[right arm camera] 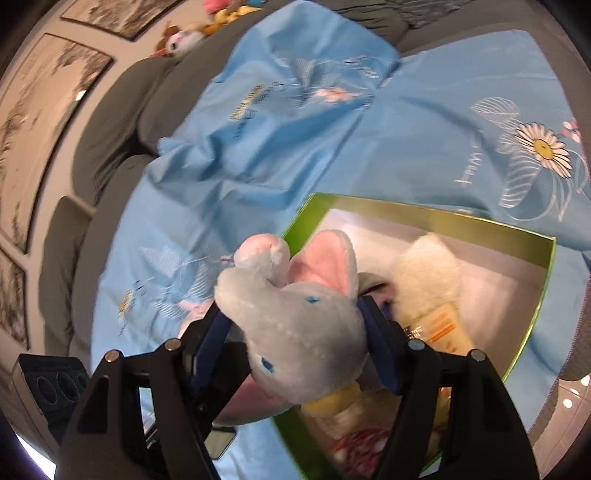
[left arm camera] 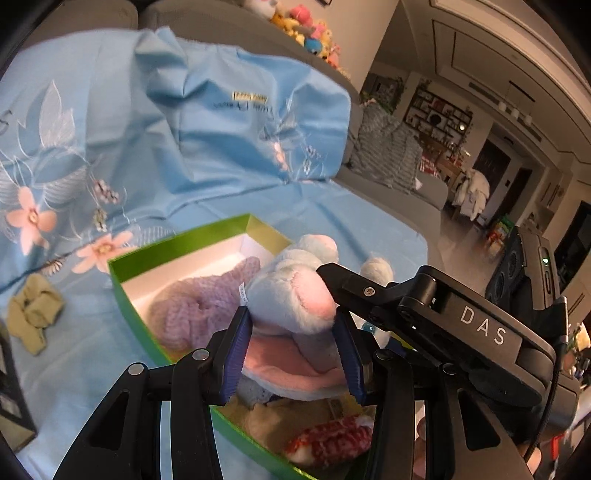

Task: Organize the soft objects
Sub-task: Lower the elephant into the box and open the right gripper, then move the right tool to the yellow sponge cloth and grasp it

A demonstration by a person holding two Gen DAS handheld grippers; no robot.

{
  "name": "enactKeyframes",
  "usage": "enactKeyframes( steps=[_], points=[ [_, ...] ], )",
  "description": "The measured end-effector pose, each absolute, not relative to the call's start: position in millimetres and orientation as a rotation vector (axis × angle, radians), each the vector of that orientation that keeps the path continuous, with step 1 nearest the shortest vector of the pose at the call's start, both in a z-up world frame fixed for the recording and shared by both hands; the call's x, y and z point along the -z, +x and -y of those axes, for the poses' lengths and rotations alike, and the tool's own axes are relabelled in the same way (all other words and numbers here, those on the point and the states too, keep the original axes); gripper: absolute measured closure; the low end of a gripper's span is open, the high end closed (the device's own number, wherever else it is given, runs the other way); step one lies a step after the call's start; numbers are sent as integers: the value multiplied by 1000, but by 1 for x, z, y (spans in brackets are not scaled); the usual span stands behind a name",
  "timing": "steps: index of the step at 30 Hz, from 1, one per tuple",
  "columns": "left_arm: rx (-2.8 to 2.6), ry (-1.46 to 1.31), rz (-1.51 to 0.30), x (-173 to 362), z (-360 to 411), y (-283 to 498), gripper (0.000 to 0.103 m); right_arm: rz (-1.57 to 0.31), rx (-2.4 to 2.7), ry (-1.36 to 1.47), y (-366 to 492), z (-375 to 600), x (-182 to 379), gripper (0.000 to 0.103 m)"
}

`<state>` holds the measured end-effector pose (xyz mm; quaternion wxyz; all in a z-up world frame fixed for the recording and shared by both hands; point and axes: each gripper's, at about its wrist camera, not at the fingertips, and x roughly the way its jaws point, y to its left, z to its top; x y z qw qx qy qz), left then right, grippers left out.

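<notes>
A grey-blue plush elephant [left arm camera: 291, 291] with pink ears is held over a green box [left arm camera: 177, 243] on a blue sheet. My left gripper [left arm camera: 293, 350] is shut on the elephant's lower body and pink ear. My right gripper [right arm camera: 299, 343] is shut on the elephant's head [right arm camera: 295, 332]; its body shows from the side in the left wrist view [left arm camera: 443, 325]. The green box [right arm camera: 532, 325] holds a lilac knitted item [left arm camera: 192, 314], a red-and-white soft item [left arm camera: 332, 439] and a cream plush [right arm camera: 428, 273].
A beige sock bundle [left arm camera: 33, 314] lies on the blue floral sheet [left arm camera: 221, 155] left of the box. A dark object [left arm camera: 11, 387] stands at the left edge. Small plush toys [left arm camera: 314, 29] sit on the grey sofa back.
</notes>
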<state>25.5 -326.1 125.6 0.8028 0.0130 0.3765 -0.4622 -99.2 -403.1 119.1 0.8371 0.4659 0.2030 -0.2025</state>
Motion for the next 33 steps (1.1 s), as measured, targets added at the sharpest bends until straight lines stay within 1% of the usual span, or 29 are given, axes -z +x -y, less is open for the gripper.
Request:
enactKeyframes(
  steps=[3,7,10,11,12,13,15,18,20,22,24,28,33],
  points=[
    [967,31,-830,-115,330,28,57,-453,474,995,-96,409,-110,33],
    [946,9,-867,-107,326,31,57,-443,498,992,-99,415,-106,35],
    [950,7,-892,-109,321,27,56,-446,524,957,-101,412,-111,32],
    [944,14,-895,-111,319,26,54,-449,538,935,-102,410,-114,31],
    [937,23,-897,-114,317,24,44,-451,549,913,-103,408,-116,28],
    [932,28,-894,-117,314,22,32,-451,558,898,-104,406,-118,23],
    [920,23,-867,-125,305,17,26,-449,581,868,-108,403,-123,20],
    [896,26,-841,-135,294,12,25,-438,590,845,-113,400,-128,19],
    [882,31,-835,-140,286,9,24,-427,591,833,-116,396,-131,15],
    [862,40,-829,-146,273,5,21,-420,588,817,-117,393,-135,7],
    [824,41,-821,-149,259,1,20,-422,591,787,-119,388,-139,5],
    [763,15,-833,-144,223,-3,19,-418,608,719,-120,376,-148,2],
    [565,-12,-867,-133,157,-4,19,-418,635,629,-118,356,-162,1]
  ],
)
